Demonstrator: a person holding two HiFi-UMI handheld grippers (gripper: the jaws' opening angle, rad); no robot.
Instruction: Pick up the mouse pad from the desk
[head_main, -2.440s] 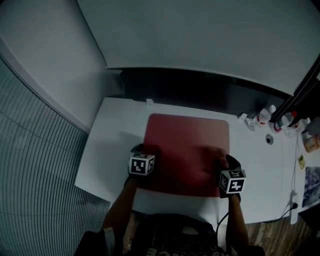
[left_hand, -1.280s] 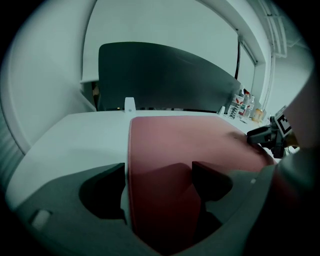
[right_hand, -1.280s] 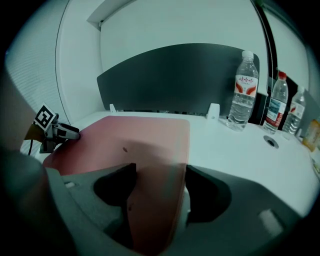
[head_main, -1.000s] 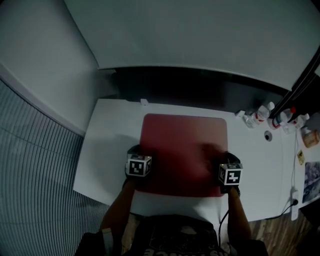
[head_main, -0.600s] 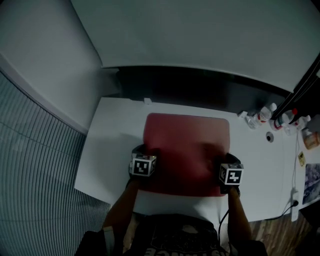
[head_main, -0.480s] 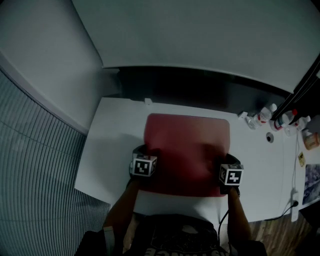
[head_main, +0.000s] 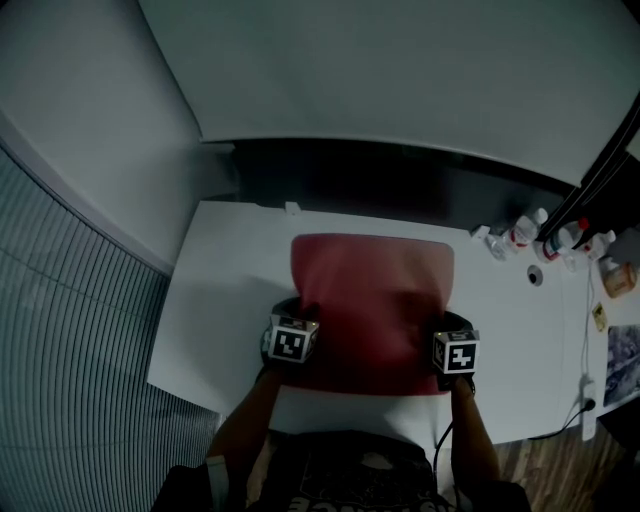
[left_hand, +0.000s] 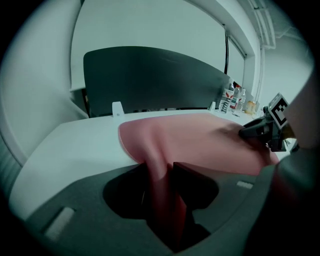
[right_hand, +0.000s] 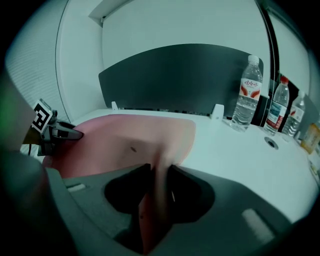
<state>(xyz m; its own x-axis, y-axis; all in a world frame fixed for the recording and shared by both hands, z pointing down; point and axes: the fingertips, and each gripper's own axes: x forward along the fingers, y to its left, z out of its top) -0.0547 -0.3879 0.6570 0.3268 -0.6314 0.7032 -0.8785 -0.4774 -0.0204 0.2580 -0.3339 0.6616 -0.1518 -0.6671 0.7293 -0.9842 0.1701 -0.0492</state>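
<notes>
A red mouse pad (head_main: 372, 300) lies on the white desk (head_main: 230, 290). My left gripper (head_main: 300, 315) is at the pad's left edge, near its front corner. In the left gripper view a raised fold of the mouse pad (left_hand: 200, 140) runs down between the jaws of the left gripper (left_hand: 167, 172), which have just been closing and now pinch it. My right gripper (head_main: 448, 325) is at the right edge. There too the mouse pad (right_hand: 125, 140) is lifted into a fold, and the right gripper (right_hand: 159, 172) has just been closing and grips it.
Several water bottles (head_main: 520, 232) stand at the desk's back right, and one bottle (right_hand: 248, 95) is close to the pad's far corner. A dark panel (head_main: 400, 185) runs along the back edge. A small round fitting (head_main: 536, 275) sits in the desk at right.
Both grippers' jaws have closed onto the pad's side edges. The edges have buckled upward, so the pad looks slightly narrower. The hands have barely shifted.
</notes>
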